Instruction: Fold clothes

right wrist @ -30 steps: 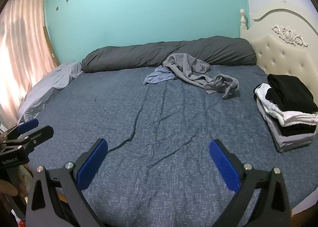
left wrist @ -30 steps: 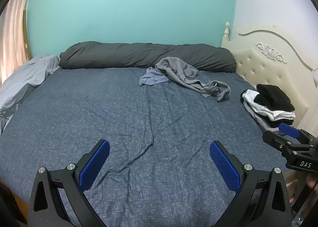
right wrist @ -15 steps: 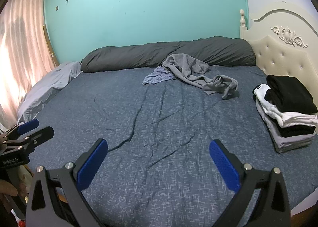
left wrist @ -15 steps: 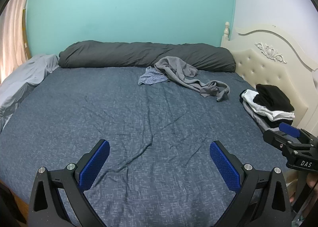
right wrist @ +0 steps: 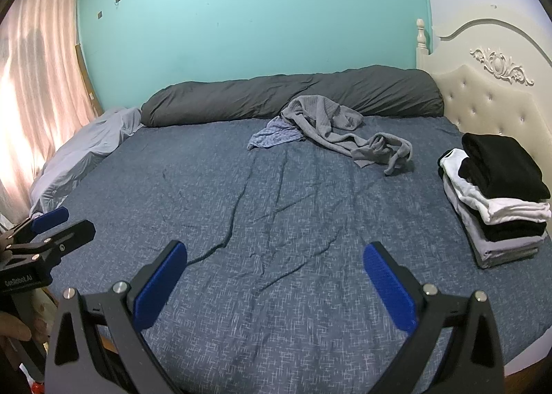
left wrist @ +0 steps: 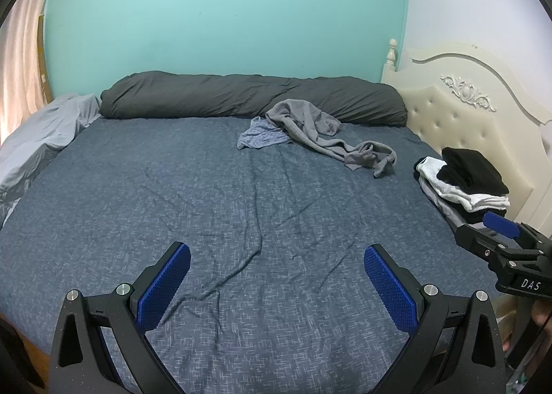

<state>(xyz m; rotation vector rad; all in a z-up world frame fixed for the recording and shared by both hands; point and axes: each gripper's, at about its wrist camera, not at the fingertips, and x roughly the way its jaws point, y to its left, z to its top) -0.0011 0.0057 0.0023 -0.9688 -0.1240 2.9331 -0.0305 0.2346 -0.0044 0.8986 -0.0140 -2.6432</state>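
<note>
A crumpled grey garment (left wrist: 317, 131) (right wrist: 331, 128) lies at the far side of the bed, partly over a light blue patterned garment (left wrist: 262, 138) (right wrist: 276, 137). A stack of folded black, white and grey clothes (left wrist: 462, 183) (right wrist: 496, 194) sits at the bed's right edge by the headboard. My left gripper (left wrist: 276, 276) is open and empty above the near part of the bed. My right gripper (right wrist: 276, 275) is open and empty too, and it shows at the right edge of the left wrist view (left wrist: 500, 235). Both are far from the loose garments.
The bed has a blue patterned sheet (left wrist: 207, 204) (right wrist: 241, 204). A long dark grey rolled duvet (left wrist: 241, 97) (right wrist: 293, 94) lies along the far wall. A light grey pillow (left wrist: 38, 138) (right wrist: 82, 149) is at the left. A cream headboard (left wrist: 465, 118) (right wrist: 496, 97) stands at the right.
Both views have shifted very slightly; the grippers stay open and empty and the clothes have not moved.
</note>
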